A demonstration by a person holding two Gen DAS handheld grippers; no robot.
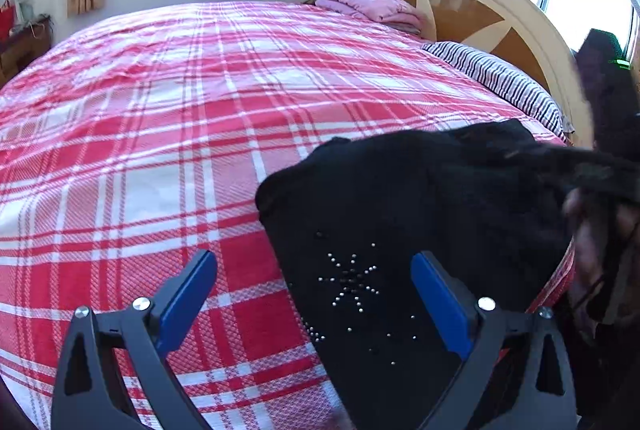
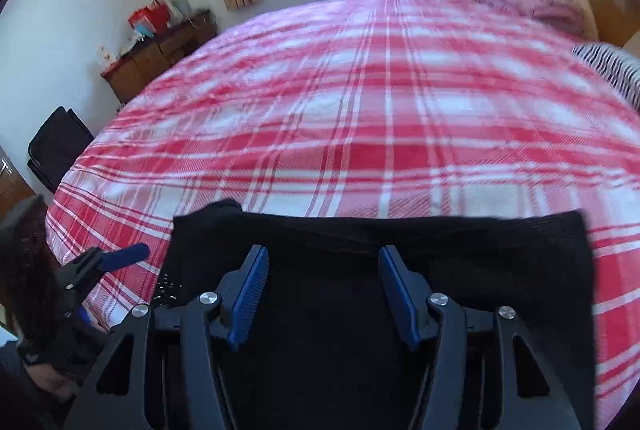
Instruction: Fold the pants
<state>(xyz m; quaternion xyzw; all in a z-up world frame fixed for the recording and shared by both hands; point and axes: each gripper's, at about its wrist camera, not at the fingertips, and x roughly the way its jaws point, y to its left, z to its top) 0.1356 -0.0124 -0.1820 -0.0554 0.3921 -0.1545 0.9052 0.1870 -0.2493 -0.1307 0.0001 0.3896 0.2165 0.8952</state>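
Pants in black cloth lie at the near edge of the bed, on the red-and-white plaid bedspread, and we see their far edge running straight across the right wrist view. In the left wrist view one corner of them bears small shiny studs set in a star shape. We can read no brand, label or writing on the cloth.

Our left gripper points down at a slant over that studded corner. Its blue pads stand wide apart: one hangs over bare bedspread, the other over the black cloth, and we cannot tell whether either touches anything. Our right gripper also slants down, over the middle of the pants. Its jaws stand partly apart with black cloth showing between them, and the pads do not press on it.

From the right wrist view we see the left gripper low at the left edge of the pants. Farther off on the bed lie a folded pink blanket and a striped pillow by the wooden headboard.
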